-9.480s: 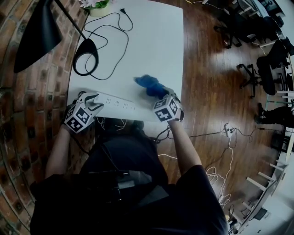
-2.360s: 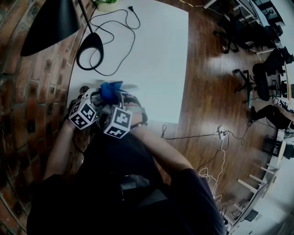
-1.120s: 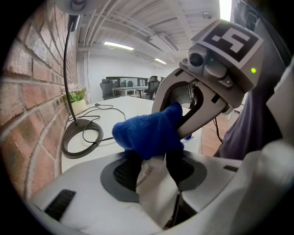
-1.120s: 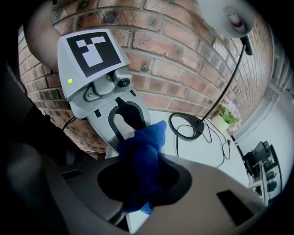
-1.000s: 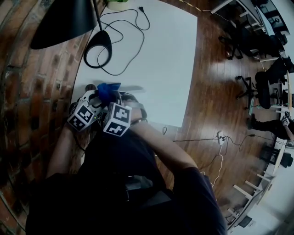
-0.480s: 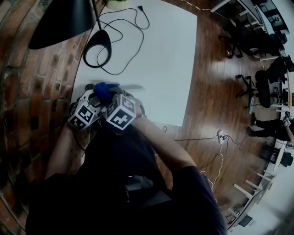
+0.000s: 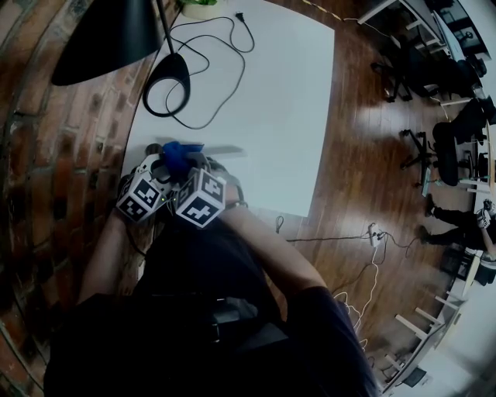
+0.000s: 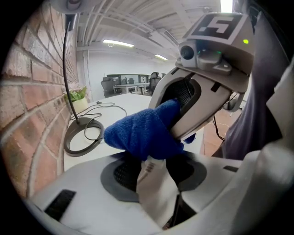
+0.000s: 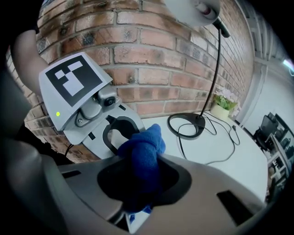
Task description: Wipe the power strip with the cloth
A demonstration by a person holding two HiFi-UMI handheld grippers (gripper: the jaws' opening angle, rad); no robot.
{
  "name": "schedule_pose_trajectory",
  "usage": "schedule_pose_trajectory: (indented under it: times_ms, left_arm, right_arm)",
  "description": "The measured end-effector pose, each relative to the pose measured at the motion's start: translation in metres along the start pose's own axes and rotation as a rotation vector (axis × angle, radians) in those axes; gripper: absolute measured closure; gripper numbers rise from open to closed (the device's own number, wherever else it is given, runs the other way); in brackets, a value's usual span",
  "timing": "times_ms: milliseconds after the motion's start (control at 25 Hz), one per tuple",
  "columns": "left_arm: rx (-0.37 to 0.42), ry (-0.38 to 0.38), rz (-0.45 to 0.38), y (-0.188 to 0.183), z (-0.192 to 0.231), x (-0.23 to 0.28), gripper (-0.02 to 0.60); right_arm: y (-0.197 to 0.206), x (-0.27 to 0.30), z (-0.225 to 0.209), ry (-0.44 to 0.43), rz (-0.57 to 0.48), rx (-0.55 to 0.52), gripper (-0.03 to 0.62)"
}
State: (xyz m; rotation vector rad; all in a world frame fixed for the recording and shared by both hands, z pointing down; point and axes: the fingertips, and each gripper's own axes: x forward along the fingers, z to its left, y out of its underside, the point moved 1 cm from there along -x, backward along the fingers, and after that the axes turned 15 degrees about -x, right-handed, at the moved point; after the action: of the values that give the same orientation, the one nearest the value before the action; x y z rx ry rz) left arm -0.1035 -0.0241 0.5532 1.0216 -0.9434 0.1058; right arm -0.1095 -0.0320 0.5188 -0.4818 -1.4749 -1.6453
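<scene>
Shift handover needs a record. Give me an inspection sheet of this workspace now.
Surface: white table, set against the brick wall.
Job's things: power strip between the left jaws; blue cloth against it.
Clutter: black lamp; potted plant at the far edge.
Grippers: left gripper shut on the power strip; right gripper shut on the cloth; both close together at the near left corner.
Cables: lamp cable looped on the table, its plug lying there; floor cables.
Surroundings: wooden floor; office chairs.

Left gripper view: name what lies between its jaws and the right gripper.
The blue cloth, clamped by the right gripper, pressed over the power strip; the left gripper view shows it.
</scene>
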Motion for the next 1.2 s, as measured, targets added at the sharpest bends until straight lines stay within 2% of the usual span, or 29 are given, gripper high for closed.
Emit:
schedule_pose_trajectory:
  times_ms: [360,1200]
  left_arm:
    - [0.012,0.004,0.052,-0.001,0.000,0.001,0.397]
    - [0.075,-0.062,0.113,0.001,-0.001,0.002,0.397]
  right_arm:
    - [0.005,-0.004,-0.003,0.008,-0.021,0.070,0.519]
    - [0.068,-0.043,-0.032,0.079,0.009,0.141,0.519]
